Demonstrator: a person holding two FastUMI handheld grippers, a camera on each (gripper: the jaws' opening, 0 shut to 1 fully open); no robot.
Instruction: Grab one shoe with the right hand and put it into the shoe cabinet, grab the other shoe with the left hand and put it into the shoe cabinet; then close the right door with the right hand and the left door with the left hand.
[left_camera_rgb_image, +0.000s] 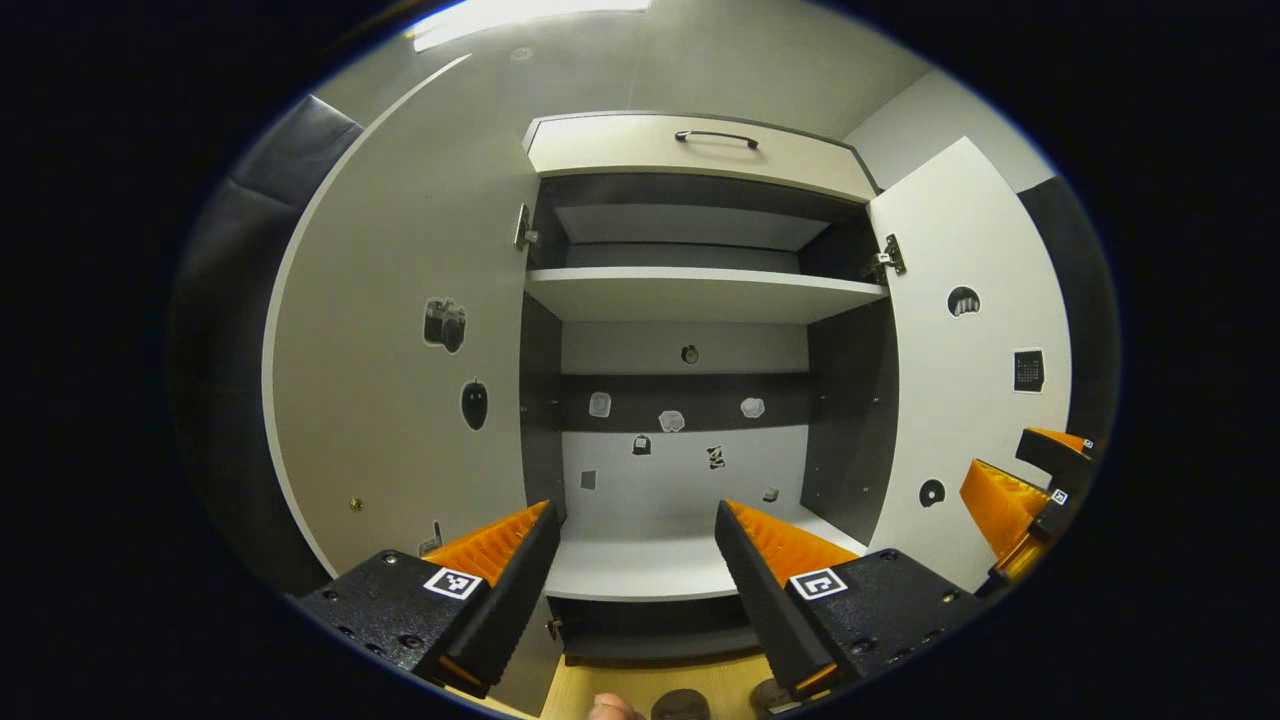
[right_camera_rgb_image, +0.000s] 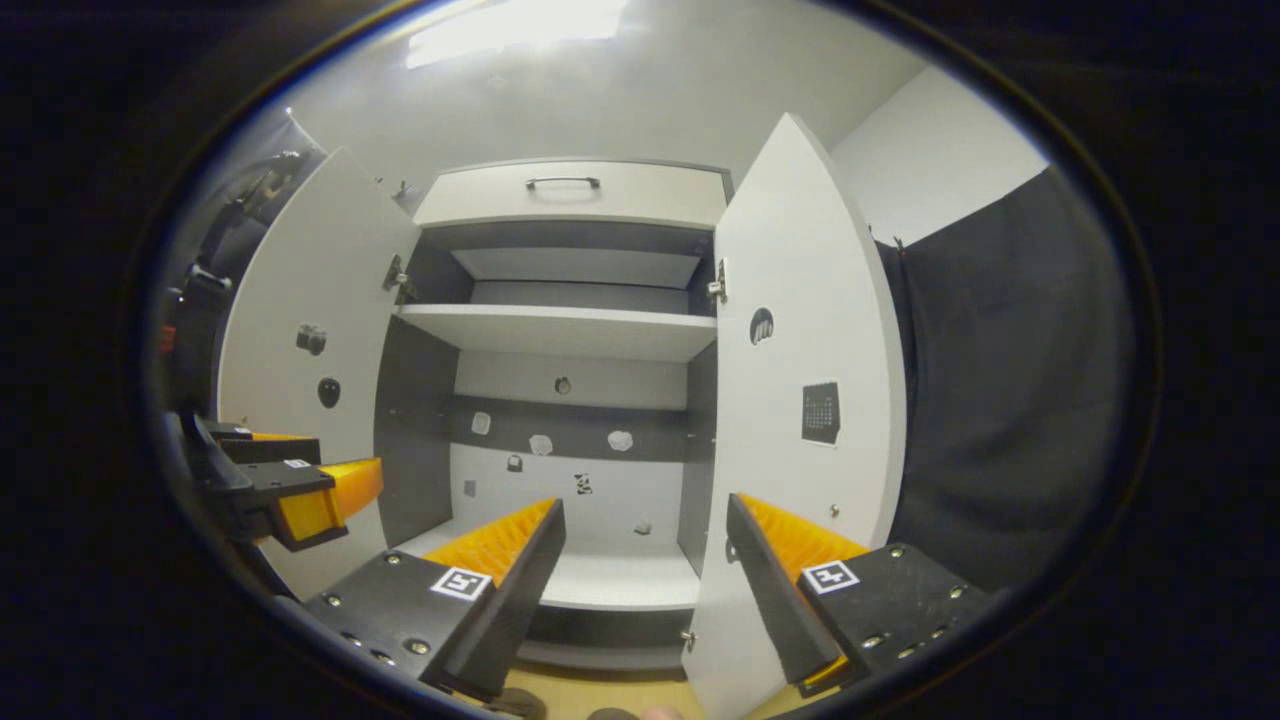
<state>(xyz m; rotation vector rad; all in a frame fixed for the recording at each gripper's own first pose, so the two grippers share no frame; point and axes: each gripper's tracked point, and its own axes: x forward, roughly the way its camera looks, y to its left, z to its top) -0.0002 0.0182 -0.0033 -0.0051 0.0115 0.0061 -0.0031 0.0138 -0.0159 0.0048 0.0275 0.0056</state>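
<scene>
The white shoe cabinet (left_camera_rgb_image: 690, 295) stands ahead with both doors swung open and nothing on its shelves. My left gripper (left_camera_rgb_image: 635, 512) is open and empty, facing the bottom shelf (left_camera_rgb_image: 640, 565). My right gripper (right_camera_rgb_image: 645, 510) is open and empty too, a little off to the right (left_camera_rgb_image: 1030, 490). The right door (right_camera_rgb_image: 800, 330) stands just ahead of it, its lower edge in line with the gap between the fingers. The left gripper (right_camera_rgb_image: 300, 485) shows at the left in the right gripper view, beside the left door (right_camera_rgb_image: 300, 300). Dark rounded shapes (left_camera_rgb_image: 680, 706) lie on the floor below; too little shows to name them.
The left door (left_camera_rgb_image: 400, 350) and right door (left_camera_rgb_image: 970, 350) carry small stickers, as does the cabinet's back wall. A drawer with a dark handle (left_camera_rgb_image: 715, 137) tops the cabinet. Black cloth (right_camera_rgb_image: 1000, 400) hangs to the right. The floor (left_camera_rgb_image: 640, 690) is light wood.
</scene>
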